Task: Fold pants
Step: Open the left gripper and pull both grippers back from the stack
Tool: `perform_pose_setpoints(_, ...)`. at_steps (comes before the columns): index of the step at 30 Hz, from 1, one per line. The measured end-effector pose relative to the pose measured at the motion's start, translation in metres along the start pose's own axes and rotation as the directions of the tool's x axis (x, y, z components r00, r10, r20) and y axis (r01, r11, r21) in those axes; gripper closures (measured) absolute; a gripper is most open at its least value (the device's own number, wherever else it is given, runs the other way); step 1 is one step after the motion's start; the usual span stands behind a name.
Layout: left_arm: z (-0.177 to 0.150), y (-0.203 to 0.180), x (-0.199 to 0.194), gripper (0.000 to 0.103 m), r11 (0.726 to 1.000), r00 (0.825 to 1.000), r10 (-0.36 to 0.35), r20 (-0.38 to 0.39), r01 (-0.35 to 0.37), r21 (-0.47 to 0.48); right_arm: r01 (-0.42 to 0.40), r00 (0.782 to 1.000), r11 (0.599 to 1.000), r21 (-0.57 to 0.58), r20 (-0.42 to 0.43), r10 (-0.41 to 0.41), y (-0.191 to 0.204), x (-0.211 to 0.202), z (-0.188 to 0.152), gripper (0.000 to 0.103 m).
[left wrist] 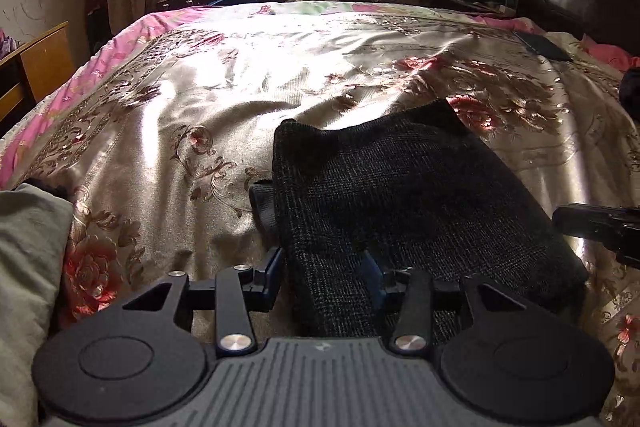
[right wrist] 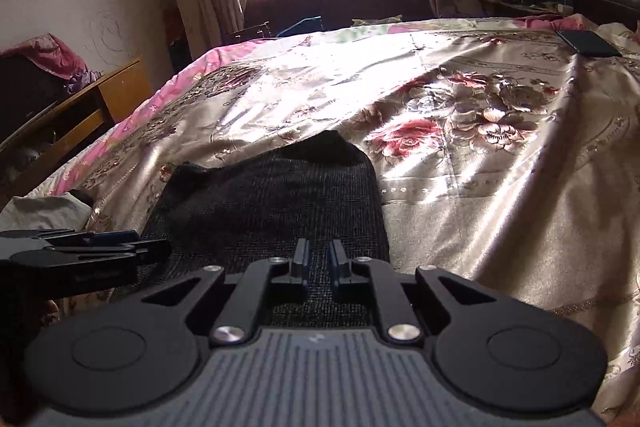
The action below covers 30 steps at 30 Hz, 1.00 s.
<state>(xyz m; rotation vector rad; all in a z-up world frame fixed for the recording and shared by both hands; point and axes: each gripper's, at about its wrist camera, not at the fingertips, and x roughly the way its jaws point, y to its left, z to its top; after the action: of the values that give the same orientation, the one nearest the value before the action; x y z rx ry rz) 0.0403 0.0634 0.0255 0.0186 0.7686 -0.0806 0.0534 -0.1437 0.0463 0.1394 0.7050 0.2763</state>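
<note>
A dark phone (right wrist: 588,43) lies far right on the floral bedspread (left wrist: 200,107), and a grey pillow (left wrist: 28,247) sits near left. The folded dark pants (left wrist: 400,195) rest at the near edge. The left gripper (left wrist: 324,267) stands half open, straddling the pants' near edge. The right gripper (right wrist: 318,263) hangs over the pants, its narrow gap empty.

The left hand-held gripper (left wrist: 324,269) is pointing down at a slant, its jaws standing partly apart. The right hand-held gripper (right wrist: 318,261) is tilting downward beside it, its fingers (right wrist: 300,259) sitting nearly together, only a narrow gap showing.
</note>
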Motion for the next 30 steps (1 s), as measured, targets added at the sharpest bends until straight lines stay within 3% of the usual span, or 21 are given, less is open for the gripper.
perform_pose_setpoints(2, -0.007, -0.006, 0.001, 0.046, 1.0, 1.0, 0.007, -0.003, -0.007, 0.006, 0.014, 0.995, 0.997, 0.076, -0.104, -0.006, -0.009, 0.018, -0.008, 0.09)
perform_pose_setpoints(12, -0.018, -0.01, -0.033, 0.044, 1.0, 1.0, -0.014, -0.01, 0.014, -0.025, -0.018, 0.999, 0.994, 0.106, -0.04, 0.023, 0.005, -0.032, -0.023, 0.089)
perform_pose_setpoints(20, -0.033, -0.026, -0.061, 0.026, 1.0, 0.999, 0.002, 0.041, -0.002, -0.017, -0.044, 0.998, 0.99, 0.132, -0.043, 0.05, 0.02, -0.05, -0.041, 0.089)
perform_pose_setpoints(24, -0.037, -0.033, -0.069, 0.023, 1.0, 0.998, -0.01, 0.058, 0.011, -0.016, -0.043, 0.998, 0.991, 0.13, -0.03, 0.048, 0.024, -0.056, -0.046, 0.089)
perform_pose_setpoints(27, -0.038, -0.039, -0.074, 0.021, 1.0, 0.997, 0.015, 0.076, -0.015, -0.002, -0.043, 0.999, 0.989, 0.143, -0.023, 0.046, 0.022, -0.058, -0.048, 0.089)
perform_pose_setpoints(30, -0.038, -0.043, -0.079, 0.013, 0.999, 0.994, 0.049, 0.099, -0.05, 0.003, -0.046, 0.999, 0.987, 0.152, -0.008, 0.048, 0.019, -0.061, -0.05, 0.089)
